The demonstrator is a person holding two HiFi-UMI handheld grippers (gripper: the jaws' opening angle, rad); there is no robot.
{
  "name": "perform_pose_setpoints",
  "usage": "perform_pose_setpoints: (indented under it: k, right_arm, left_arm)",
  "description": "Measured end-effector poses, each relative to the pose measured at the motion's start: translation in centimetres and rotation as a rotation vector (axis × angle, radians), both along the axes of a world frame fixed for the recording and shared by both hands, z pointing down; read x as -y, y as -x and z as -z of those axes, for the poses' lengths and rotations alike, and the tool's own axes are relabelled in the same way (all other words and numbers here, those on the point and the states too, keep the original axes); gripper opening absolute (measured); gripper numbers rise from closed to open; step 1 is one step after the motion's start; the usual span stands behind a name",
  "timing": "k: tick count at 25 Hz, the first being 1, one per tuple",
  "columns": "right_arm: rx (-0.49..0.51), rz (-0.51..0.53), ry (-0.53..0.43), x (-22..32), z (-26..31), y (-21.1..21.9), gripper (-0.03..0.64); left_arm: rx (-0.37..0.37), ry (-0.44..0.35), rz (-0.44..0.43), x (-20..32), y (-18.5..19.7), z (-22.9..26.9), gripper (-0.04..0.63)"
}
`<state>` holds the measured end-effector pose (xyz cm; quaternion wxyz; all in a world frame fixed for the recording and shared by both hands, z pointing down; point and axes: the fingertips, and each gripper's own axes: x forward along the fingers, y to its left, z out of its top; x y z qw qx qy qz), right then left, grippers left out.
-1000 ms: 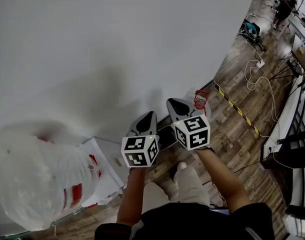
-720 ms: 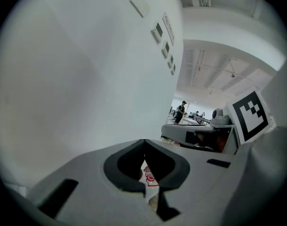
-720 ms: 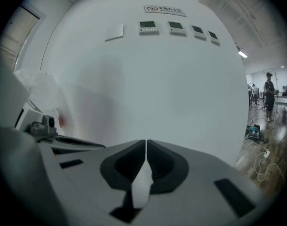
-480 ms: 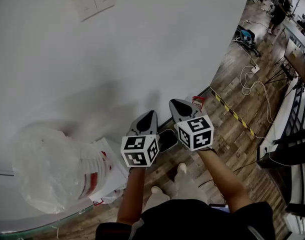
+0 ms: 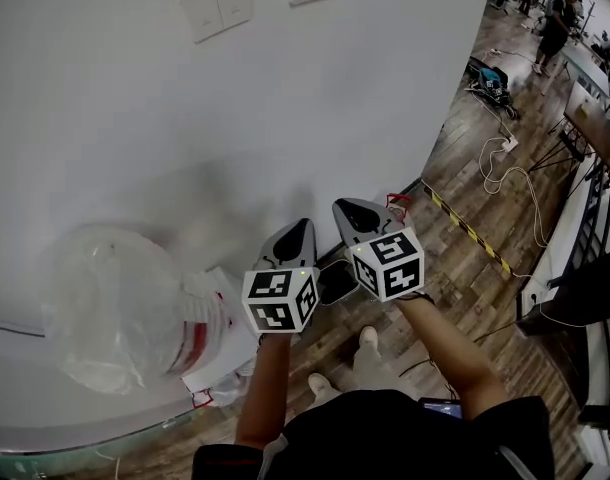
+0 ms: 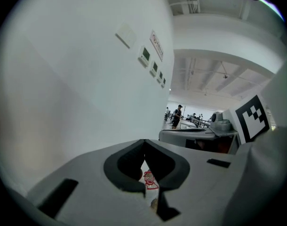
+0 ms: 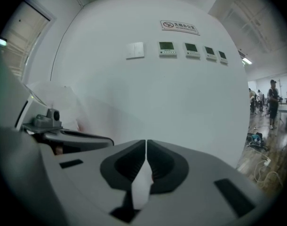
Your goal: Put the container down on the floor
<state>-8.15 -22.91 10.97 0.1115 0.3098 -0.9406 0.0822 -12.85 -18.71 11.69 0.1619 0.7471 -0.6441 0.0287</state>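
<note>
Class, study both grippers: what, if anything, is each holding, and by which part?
Nothing is held. The left gripper and the right gripper each have jaws shut together, with nothing between them.

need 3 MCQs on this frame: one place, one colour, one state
1. In the head view the plastic bag lies:
A) right
B) left
C) top centre

2. Floor tape stripes:
A) red-white
B) blue
C) yellow-black

3. Right gripper jaws:
A) shut, empty
B) wide open
C) shut on a cup

Key:
1 B, it fills the lower left.
2 C, yellow and black bands show.
3 A, the jaws meet with nothing between.
</note>
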Motion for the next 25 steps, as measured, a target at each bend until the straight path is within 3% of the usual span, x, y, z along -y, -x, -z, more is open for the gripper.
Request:
perform_pose_setpoints:
  k: [13,20,25]
  right_arm:
    - [0.052,-0.024,-0.009,-5.5,2.5,0.3,0.034]
    - [0.097,-0.03,-0.02,-11.5,4.5,-6.1,0.034]
    - [0.082,-0.056,-0.025,-12.6,4.0,-4.3,0.034]
  left_arm:
    - [0.014,-0.033,-0.011,-6.4,0.8,1.7,0.012]
    - [0.059,-0.057,-0.03,-12.0,-5.7,4.1,0.012]
    - [0.044,-0.062,-0.065,-12.8,-4.0,3.6,0.012]
